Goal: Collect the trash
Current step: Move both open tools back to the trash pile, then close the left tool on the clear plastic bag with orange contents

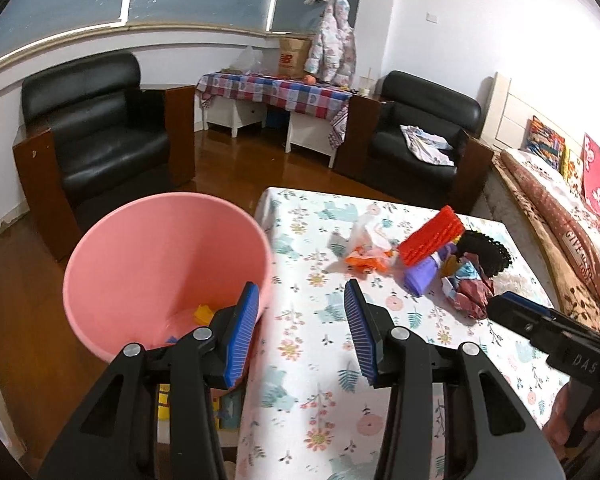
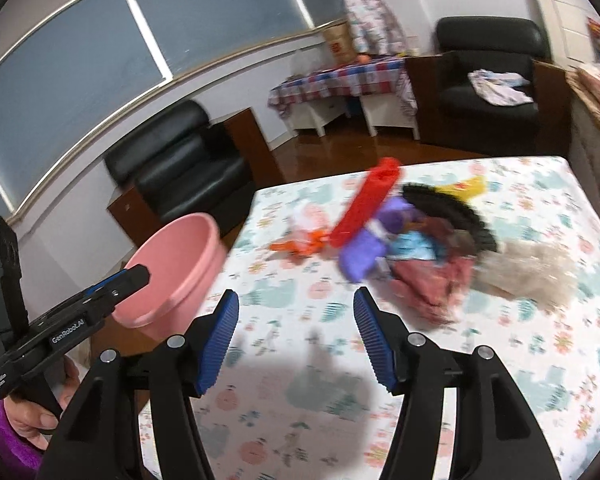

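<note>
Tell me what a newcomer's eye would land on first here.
First the pink bin, standing off the left edge of the floral table with a few scraps inside. Next, the bright trash pile near the table's far right, topped by a tilted red piece.

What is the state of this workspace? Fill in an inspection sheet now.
Surface: table under a floral-print cloth, near part bare.
Job's things: pink plastic bucket beside the table's left edge, a few scraps inside; trash pile on the cloth: red ridged plastic piece, purple paper wad, crumpled dark-red wrapper, orange scraps, black scalloped piece.
Clutter: nothing seen beyond the pile.
Grippers: left hand-held gripper open, empty; right hand-held gripper open, empty.
Cables: nothing seen.
Surroundings: two black leather armchairs, checked-cloth side table.
</note>
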`<state>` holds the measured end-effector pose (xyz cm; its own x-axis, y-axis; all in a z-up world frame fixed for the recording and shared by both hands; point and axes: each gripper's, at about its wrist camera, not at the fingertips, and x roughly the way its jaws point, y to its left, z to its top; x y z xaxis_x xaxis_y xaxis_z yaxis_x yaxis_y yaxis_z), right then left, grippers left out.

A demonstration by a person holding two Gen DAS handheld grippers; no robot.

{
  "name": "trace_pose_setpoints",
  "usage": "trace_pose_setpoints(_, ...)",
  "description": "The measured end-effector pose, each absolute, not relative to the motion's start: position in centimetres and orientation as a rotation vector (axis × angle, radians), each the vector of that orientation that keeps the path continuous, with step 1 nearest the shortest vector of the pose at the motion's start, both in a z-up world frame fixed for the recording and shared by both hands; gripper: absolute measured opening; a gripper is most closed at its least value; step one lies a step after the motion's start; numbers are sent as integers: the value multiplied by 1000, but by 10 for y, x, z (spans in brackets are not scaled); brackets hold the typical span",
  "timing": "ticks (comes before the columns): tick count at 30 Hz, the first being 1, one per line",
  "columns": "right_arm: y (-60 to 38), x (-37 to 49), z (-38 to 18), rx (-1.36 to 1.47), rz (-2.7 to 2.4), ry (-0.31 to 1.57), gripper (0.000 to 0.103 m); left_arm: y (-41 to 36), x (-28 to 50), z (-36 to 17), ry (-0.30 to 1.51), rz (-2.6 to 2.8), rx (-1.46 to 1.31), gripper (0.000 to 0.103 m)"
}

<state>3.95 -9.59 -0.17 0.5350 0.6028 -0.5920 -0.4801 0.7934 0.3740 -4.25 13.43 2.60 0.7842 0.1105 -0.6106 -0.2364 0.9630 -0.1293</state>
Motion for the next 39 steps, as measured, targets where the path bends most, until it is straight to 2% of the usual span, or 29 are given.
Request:
trace_pose_setpoints(13, -166, 57, -28, 285, 507, 800, 59, 88, -11, 17, 663, 104, -123, 45)
trace_pose_setpoints(23, -156, 76, -39, 266, 481, 799, 59, 81, 35, 9, 698, 103, -123, 45)
trace_pose_setpoints(39, -171, 92, -67, 383, 478, 869, 59, 92, 110, -38, 814, 152, -99, 45)
